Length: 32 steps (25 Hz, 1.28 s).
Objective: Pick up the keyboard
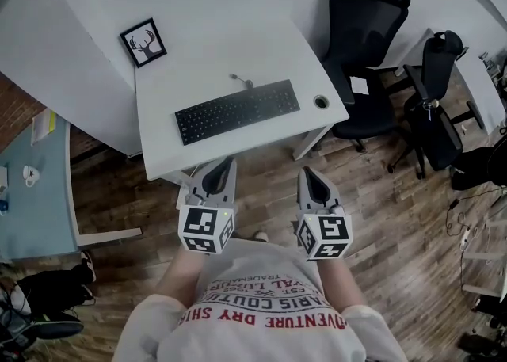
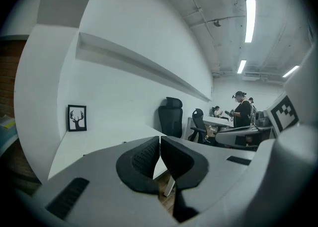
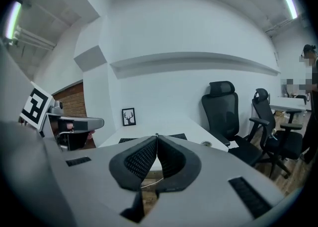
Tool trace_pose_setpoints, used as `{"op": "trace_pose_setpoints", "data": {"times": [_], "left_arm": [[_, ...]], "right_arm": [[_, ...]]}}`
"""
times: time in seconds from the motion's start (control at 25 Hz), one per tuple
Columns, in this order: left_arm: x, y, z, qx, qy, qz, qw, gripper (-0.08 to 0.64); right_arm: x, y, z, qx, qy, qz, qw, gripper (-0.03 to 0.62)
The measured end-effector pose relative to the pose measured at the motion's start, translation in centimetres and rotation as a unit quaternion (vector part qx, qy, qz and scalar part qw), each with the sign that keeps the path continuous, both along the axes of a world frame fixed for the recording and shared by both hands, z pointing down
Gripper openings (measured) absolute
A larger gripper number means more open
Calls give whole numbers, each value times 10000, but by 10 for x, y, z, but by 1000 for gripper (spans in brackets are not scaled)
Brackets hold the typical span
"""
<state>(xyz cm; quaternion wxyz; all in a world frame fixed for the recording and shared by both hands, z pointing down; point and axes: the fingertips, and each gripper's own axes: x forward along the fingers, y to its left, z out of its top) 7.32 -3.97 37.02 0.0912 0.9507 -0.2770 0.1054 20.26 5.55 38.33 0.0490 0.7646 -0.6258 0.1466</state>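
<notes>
A black keyboard (image 1: 238, 110) lies slantwise on the white desk (image 1: 238, 43), with a thin cable (image 1: 240, 81) leading off its far edge. Both grippers hang short of the desk's near edge, over the wooden floor. My left gripper (image 1: 224, 164) is shut and empty, just before the desk's front left part. My right gripper (image 1: 308, 174) is also shut and empty, a little further right. In the right gripper view the keyboard (image 3: 121, 140) shows partly behind the closed jaws of the right gripper (image 3: 157, 135). The left gripper view shows the left gripper (image 2: 160, 137) with its pads touching.
A framed deer picture (image 1: 143, 42) stands at the desk's far left corner. A cable grommet (image 1: 321, 102) sits near its right edge. Two black office chairs (image 1: 368, 51) (image 1: 436, 99) stand to the right. A light blue table (image 1: 32, 186) is at the left. A person (image 2: 242, 112) stands far off.
</notes>
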Motion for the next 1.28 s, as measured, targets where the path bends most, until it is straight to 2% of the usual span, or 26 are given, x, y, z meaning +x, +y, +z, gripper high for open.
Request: {"op": "trace_pose_setpoints", "data": {"times": [0.28, 0.44, 0.68, 0.88, 1.04, 1.28], "left_arm": [[16, -24, 12, -91, -126, -321, 9994, 31], [24, -48, 18, -131, -155, -313, 9993, 31], [38, -110, 18, -275, 87, -330, 9990, 31], [53, -149, 8, -365, 195, -151, 9990, 31], [44, -184, 16, -456, 157, -152, 9987, 31], [19, -224, 28, -604, 187, -525, 9966, 31]], "right_arm": [[23, -21, 19, -85, -200, -296, 9993, 26], [28, -45, 23, -145, -194, -340, 9991, 26], [39, -93, 21, -277, -38, -271, 9992, 26], [60, -129, 7, -241, -23, -13, 9997, 26], [55, -165, 15, -280, -181, 34, 9994, 26], [48, -210, 28, -429, -243, -129, 9987, 26]]}}
